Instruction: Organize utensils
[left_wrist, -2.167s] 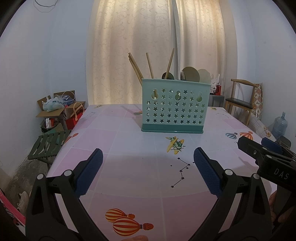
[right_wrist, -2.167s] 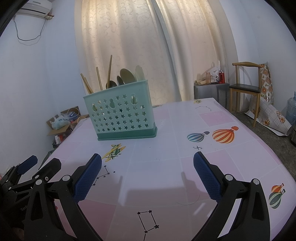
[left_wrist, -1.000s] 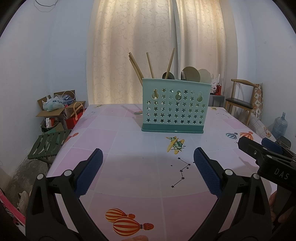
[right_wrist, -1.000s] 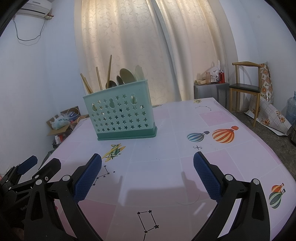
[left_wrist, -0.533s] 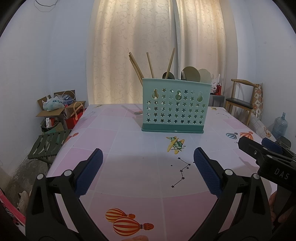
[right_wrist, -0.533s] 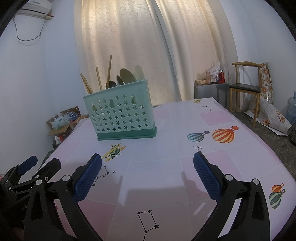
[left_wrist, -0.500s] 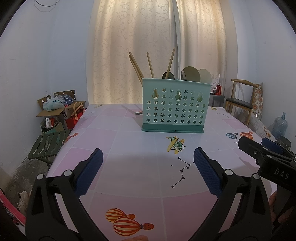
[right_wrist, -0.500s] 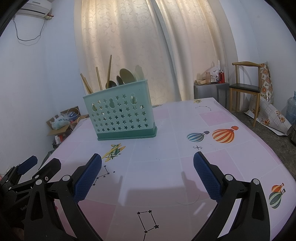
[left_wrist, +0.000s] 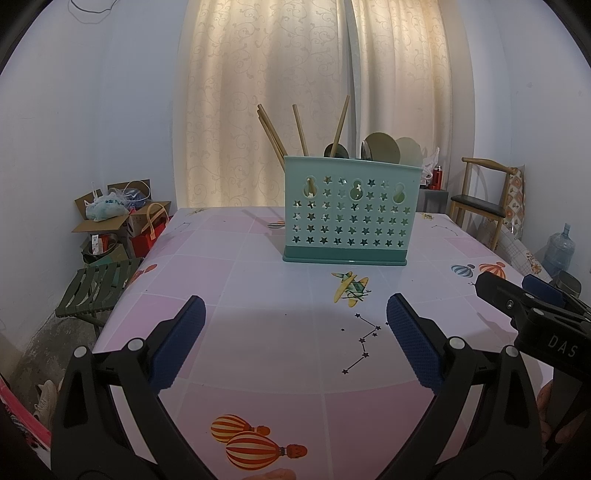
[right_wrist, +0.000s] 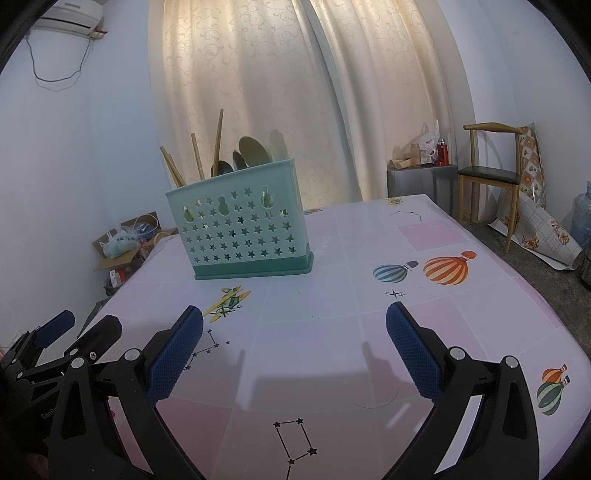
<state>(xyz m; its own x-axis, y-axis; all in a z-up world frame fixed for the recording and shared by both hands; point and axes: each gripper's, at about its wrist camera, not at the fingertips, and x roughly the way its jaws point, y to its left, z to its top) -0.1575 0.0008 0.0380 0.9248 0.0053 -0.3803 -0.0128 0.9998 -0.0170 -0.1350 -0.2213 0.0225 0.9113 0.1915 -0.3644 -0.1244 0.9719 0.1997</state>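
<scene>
**Utensils stand in the caddy, both grippers wide apart**

Utensils, namely wooden chopsticks (left_wrist: 274, 133) and spoons (left_wrist: 381, 147), stand upright in a mint-green star-punched caddy (left_wrist: 349, 214) on the far middle of the pink patterned table (left_wrist: 258, 332). The left gripper (left_wrist: 295, 334) hovers low over the near table, jaws spread wide and holding nothing. The right gripper (right_wrist: 294, 338) sits just beside it, equally spread and empty. Cream curtains (right_wrist: 258, 92) hang behind; a wooden chair (right_wrist: 487, 173) stands at right.

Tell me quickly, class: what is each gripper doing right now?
Left gripper: open, holding nothing.
Right gripper: open, holding nothing.
</scene>
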